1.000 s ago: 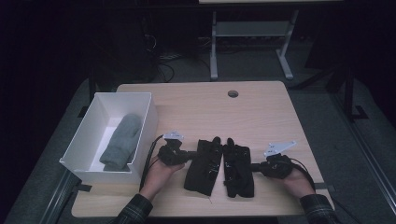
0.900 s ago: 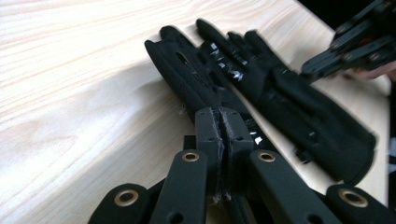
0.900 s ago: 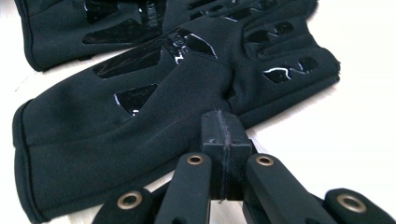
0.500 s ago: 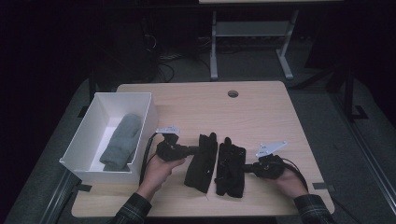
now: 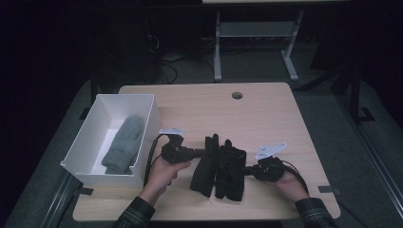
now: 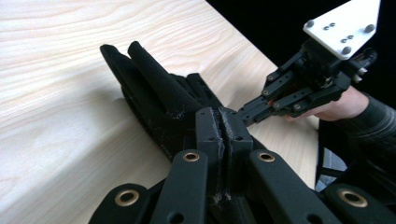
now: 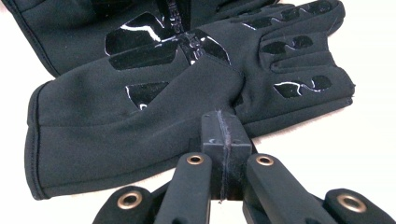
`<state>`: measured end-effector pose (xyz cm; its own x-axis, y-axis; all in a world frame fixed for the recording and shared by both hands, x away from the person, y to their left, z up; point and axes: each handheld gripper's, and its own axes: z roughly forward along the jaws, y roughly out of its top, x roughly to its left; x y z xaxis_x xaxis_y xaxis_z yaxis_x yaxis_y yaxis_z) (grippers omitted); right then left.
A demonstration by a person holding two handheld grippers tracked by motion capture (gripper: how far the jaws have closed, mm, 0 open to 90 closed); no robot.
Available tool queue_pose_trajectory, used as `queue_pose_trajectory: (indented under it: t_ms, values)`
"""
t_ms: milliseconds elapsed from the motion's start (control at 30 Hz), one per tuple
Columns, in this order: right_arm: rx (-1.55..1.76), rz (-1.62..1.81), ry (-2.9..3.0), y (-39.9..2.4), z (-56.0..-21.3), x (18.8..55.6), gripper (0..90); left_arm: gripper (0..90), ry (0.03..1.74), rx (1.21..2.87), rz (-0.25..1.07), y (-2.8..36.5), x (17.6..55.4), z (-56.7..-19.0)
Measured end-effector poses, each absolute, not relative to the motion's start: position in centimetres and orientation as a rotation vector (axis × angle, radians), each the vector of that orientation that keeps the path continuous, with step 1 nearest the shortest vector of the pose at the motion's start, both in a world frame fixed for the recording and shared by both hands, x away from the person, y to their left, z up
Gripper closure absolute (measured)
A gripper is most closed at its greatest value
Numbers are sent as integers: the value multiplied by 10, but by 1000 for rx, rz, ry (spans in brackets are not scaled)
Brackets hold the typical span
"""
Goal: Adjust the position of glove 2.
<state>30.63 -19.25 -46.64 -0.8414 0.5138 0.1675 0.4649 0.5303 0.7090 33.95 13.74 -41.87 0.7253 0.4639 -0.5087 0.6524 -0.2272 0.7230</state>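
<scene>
Two black gloves lie side by side near the front of the wooden table [image 5: 266,118], overlapping a little. The left glove [image 5: 205,164] [image 6: 159,98] is pinched at its edge by my left gripper [image 5: 202,153] [image 6: 223,126], whose jaws are pressed together on the fabric. The right glove [image 5: 233,171] [image 7: 140,116], with glossy grip patches on its palm, is pinched by its thumb side in my right gripper [image 5: 246,168] [image 7: 223,128], also shut. The right gripper [image 6: 247,112] shows across the gloves in the left gripper view, with a hand behind it.
A white open box [image 5: 90,128] stands at the table's left edge with a grey knitted mitten [image 5: 124,142] inside. A round cable hole [image 5: 236,95] sits near the table's far edge. A metal stand [image 5: 256,33] is on the floor beyond.
Both hands and the two gloves have shifted a little to the left, toward the box. The gloves now lie closer together. Both grippers stay shut.
</scene>
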Motion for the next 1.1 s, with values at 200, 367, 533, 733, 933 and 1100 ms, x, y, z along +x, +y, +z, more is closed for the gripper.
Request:
queue_pose_trajectory:
  t_ms: [200,367,533,733,933,1100]
  values:
    - [851,1231,2701,-185,-467,307,900,876,842,1865,-246,128,342,-416]
    - [849,1227,2710,-180,-468,307,900,875,839,1861,-259,124,343,-416]
    - [842,1238,2704,-174,-469,309,900,876,833,1866,-263,120,344,-417]
    - [828,1246,2701,-156,-469,310,900,876,842,1877,-265,117,345,-420]
    - [799,1254,2696,-140,-470,312,900,876,849,1885,-263,116,346,-422]
    - [799,1261,2699,-133,-470,313,900,876,851,1893,-271,112,348,-426]
